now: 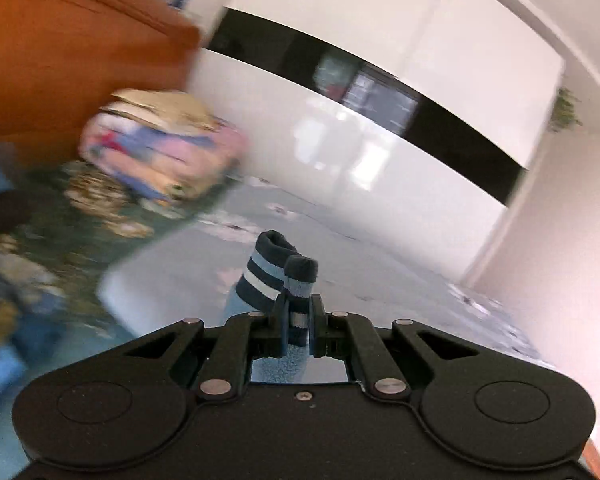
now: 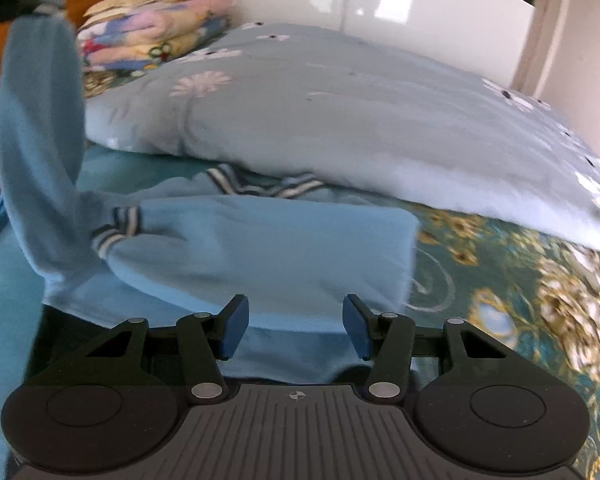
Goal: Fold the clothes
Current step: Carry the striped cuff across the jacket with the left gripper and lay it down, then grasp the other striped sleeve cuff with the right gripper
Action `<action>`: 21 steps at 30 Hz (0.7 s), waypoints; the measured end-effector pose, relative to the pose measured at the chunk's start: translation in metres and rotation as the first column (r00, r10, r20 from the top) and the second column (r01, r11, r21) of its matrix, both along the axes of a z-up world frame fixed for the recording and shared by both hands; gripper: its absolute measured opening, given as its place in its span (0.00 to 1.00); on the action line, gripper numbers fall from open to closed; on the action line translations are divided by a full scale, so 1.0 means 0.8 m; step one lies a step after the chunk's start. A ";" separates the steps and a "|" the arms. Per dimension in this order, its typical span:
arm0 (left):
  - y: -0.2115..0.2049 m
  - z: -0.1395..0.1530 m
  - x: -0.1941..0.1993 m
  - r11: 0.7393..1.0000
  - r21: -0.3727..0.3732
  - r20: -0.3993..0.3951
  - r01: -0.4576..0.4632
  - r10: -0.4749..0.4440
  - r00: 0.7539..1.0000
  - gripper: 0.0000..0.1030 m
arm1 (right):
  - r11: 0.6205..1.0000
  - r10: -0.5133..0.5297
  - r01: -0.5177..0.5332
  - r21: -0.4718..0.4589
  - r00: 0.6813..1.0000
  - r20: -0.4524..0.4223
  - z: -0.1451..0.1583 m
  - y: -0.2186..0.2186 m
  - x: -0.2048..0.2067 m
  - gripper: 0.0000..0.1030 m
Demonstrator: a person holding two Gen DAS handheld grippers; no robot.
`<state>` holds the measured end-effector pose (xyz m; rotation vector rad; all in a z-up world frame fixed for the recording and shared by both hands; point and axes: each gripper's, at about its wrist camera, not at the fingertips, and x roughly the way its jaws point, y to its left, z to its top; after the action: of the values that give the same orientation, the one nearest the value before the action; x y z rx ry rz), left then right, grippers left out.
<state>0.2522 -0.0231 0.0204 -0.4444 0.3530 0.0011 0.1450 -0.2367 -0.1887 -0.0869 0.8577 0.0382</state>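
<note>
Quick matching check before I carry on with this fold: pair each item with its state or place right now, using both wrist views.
Items:
1. left gripper
2. right gripper
3. raised sleeve
4. floral pillow

States:
A. jaws apart, nothing pinched, over the light blue top
B. lying behind the top on the bed
C. shut on the striped cuff
D. lifted up off the bed at the left

Pairs: 1-C, 2-A, 3-D, 4-B
</note>
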 end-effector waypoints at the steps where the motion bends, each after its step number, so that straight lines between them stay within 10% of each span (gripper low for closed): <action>1: -0.024 -0.009 0.004 1.000 -0.007 -0.015 0.030 -0.030 0.999 0.06 | 1.000 -0.015 0.015 0.000 1.000 -0.001 -0.001 -0.013 -0.005 0.47; 11: -0.236 -0.162 0.026 0.949 0.065 -0.314 0.309 -0.275 0.909 0.06 | 0.991 -0.130 0.130 -0.005 0.991 -0.039 -0.023 -0.121 -0.032 0.47; 15: -0.258 -0.211 0.030 0.928 0.076 -0.425 0.365 -0.301 0.853 0.08 | 0.989 -0.146 0.146 -0.014 0.988 -0.048 -0.033 -0.147 -0.036 0.47; 21: -0.225 -0.194 0.011 0.907 0.042 -0.415 0.418 -0.365 0.833 0.24 | 0.986 -0.163 0.165 0.022 0.985 -0.054 -0.034 -0.163 -0.024 0.47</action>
<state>0.2613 -0.2029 -0.1345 -0.2295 0.8421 -0.2909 0.1254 -0.3669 -0.2155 0.0099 0.9135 -0.1031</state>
